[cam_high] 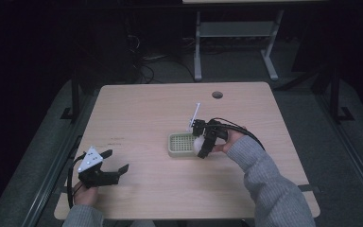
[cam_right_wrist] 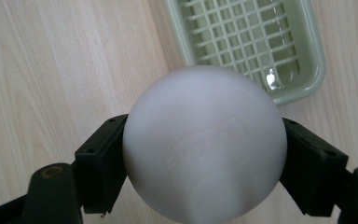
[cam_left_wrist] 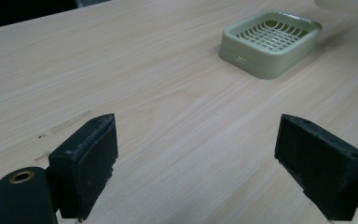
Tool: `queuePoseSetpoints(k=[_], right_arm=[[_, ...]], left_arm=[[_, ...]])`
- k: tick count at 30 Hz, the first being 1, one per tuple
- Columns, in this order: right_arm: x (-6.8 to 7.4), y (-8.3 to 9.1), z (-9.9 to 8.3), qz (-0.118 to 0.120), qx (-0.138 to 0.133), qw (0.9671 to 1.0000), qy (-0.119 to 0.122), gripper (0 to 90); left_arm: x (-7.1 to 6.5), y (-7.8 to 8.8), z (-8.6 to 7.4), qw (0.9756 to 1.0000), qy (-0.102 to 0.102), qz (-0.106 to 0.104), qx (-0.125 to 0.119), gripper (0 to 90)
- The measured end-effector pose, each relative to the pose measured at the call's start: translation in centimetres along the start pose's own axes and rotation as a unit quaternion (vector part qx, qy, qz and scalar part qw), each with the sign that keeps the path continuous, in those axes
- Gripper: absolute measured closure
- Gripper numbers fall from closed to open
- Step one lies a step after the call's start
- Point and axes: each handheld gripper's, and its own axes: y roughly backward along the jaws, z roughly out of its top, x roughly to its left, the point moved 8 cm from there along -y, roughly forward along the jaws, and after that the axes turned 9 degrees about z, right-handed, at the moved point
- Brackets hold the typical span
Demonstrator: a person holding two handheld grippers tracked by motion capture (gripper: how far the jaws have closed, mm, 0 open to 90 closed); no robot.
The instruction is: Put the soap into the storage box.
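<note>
High view – right tongs [cam_high: 199, 142] clamp white ball [cam_high: 198, 144] beside green tray [cam_high: 172, 145], left tongs [cam_high: 115, 161] apart.

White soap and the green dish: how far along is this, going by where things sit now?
Done: the white soap is grasped, clamped between the right tool's jaws. In hand: it hangs at the near rim of the green dish, not yet inside; the dish's grid is bare. Left, probably: set it in and release. The left tool waits open over the table.

Basket [cam_high: 181, 144] mid-table [cam_high: 146, 113]; ball [cam_high: 199, 144] at its right edge; left gripper [cam_high: 108, 161] near-left, well apart.
</note>
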Motion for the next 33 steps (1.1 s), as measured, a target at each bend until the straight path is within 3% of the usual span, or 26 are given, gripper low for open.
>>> queuePoseSetpoints(k=[18,24,33], right_arm=[[-0.9,0.4,2.1,0.01,-0.013,0.9999,0.002,23.1],[-1.4,0.1,2.3,0.005,0.0,1.0,0.004,23.1],[-1.7,0.1,3.9,0.008,-0.007,0.9999,0.012,23.1]], left_arm=[[0.2,0.1,0.0,1.0,-0.003,0.006,0.002,12.8],[0.2,0.0,0.0,1.0,-0.003,0.007,0.002,12.8],[0.2,0.0,0.0,1.0,-0.005,0.007,0.003,12.8]])
